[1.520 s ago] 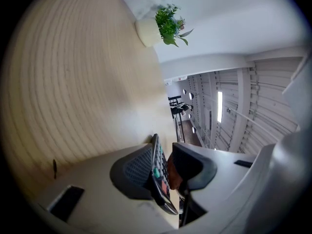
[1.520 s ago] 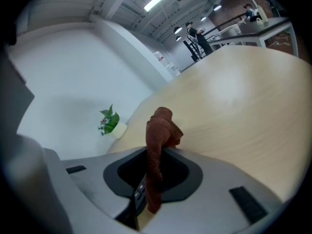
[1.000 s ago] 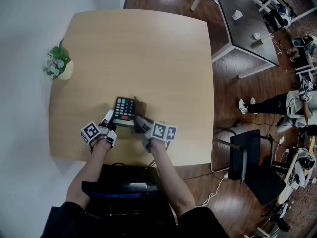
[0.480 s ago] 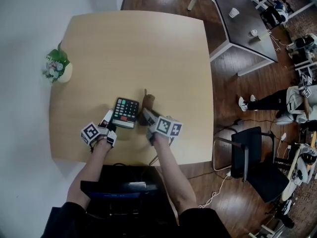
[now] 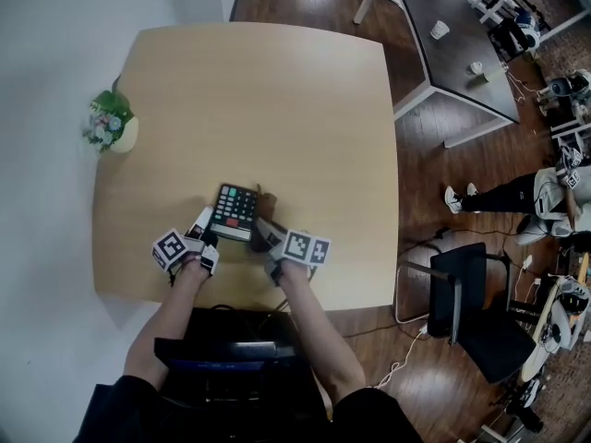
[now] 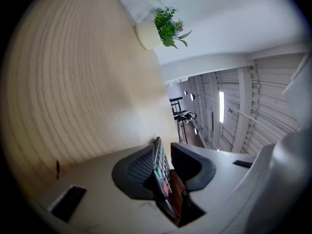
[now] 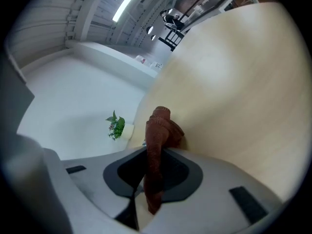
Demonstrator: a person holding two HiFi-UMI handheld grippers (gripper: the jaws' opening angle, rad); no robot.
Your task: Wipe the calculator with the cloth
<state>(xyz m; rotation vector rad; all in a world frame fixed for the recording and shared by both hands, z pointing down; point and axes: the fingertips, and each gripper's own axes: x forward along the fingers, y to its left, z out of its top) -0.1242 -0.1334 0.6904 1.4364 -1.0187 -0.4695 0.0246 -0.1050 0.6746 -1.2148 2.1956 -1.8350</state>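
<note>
calculator [image 5: 234, 210] near table [image 5: 277, 100] front edge, cloth [image 7: 157, 130] alongside

The head view looks steeply down from above onto a square pale wooden table [image 5: 259, 100]. The left gripper view sits low and close, looking along the left hand-held gripper [image 6: 163, 144], its jaws closing on the black calculator [image 6: 159, 165] between them. The right gripper view, equally close, faces across the table. All three share a green potted plant [image 5: 111, 123].

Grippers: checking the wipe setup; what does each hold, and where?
The left gripper, jaws closing, clamps the calculator by its near-left corner; the right gripper pinches the brown cloth near one end.
</note>
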